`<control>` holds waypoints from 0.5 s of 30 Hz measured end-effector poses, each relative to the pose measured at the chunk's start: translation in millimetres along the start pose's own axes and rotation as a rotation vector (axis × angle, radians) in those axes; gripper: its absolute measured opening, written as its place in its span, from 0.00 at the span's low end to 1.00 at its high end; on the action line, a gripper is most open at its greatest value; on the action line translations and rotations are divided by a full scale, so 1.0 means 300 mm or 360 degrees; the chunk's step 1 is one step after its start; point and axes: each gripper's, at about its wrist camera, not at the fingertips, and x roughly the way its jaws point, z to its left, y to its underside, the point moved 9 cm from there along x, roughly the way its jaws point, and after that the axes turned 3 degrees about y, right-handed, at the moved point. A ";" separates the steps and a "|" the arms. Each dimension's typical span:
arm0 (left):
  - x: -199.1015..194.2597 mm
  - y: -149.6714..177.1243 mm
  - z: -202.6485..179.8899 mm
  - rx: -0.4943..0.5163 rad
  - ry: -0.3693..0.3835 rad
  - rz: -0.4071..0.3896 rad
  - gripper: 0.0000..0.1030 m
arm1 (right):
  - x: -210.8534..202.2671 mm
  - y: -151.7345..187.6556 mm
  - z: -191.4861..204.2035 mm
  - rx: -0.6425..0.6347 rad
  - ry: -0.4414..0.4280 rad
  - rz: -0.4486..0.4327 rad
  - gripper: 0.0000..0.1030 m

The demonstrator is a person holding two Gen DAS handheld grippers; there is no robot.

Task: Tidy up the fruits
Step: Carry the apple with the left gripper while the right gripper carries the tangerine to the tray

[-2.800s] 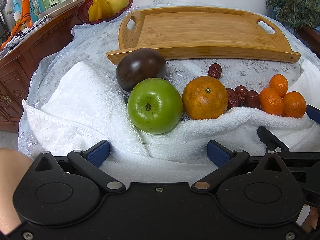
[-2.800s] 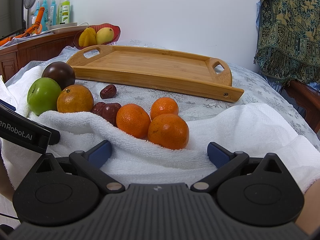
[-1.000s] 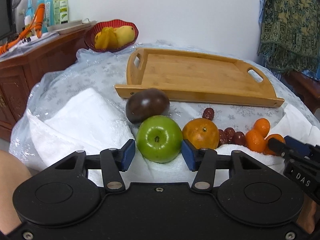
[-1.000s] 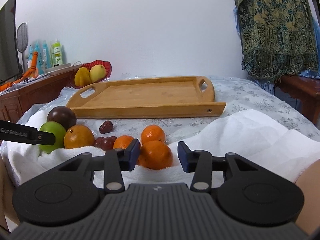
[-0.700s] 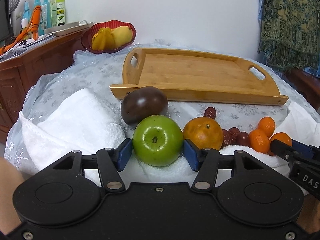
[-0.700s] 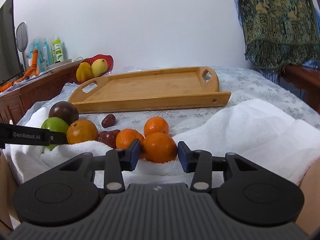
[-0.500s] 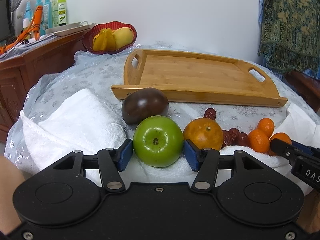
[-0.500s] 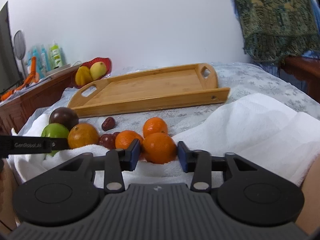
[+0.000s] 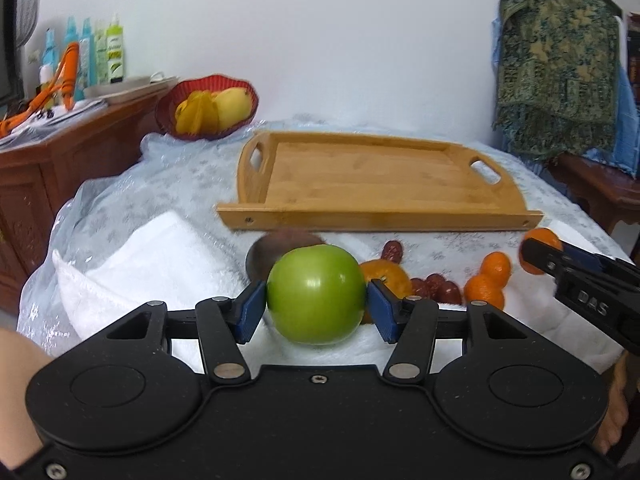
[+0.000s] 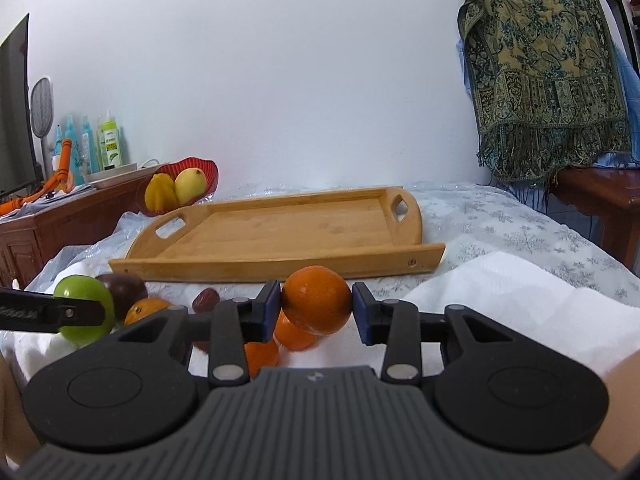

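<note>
left claw (image 9: 316,306) clamps green apple (image 9: 315,294) | right claw (image 10: 316,311) clamps tangerine (image 10: 316,299) | dark fruit (image 9: 266,254) half-hidden, blurred

Left hand-held gripper (image 9: 316,306) angles downward, blue pads pressed against both sides of the green apple (image 9: 316,294), which sits clear of the towel. Right hand-held gripper (image 10: 316,312) points nearer level, pads clamped on a small orange (image 10: 316,300). Bare forearm shows at each gripper's outer edge.

We saw a glossy green apple (image 9: 316,294) between matt blue pads (image 9: 251,311), beyond them a smooth wooden tray (image 9: 372,184) and fluffy white towel (image 9: 160,256).
</note>
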 end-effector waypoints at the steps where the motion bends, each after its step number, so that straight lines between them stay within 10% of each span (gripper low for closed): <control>1: -0.003 -0.007 -0.006 0.0013 0.0016 -0.0010 0.52 | 0.006 -0.004 0.000 -0.0003 -0.0003 -0.0002 0.41; 15: 0.032 -0.085 -0.040 0.0137 0.0073 -0.0113 0.50 | 0.077 -0.048 -0.005 0.0020 -0.0007 -0.0042 0.41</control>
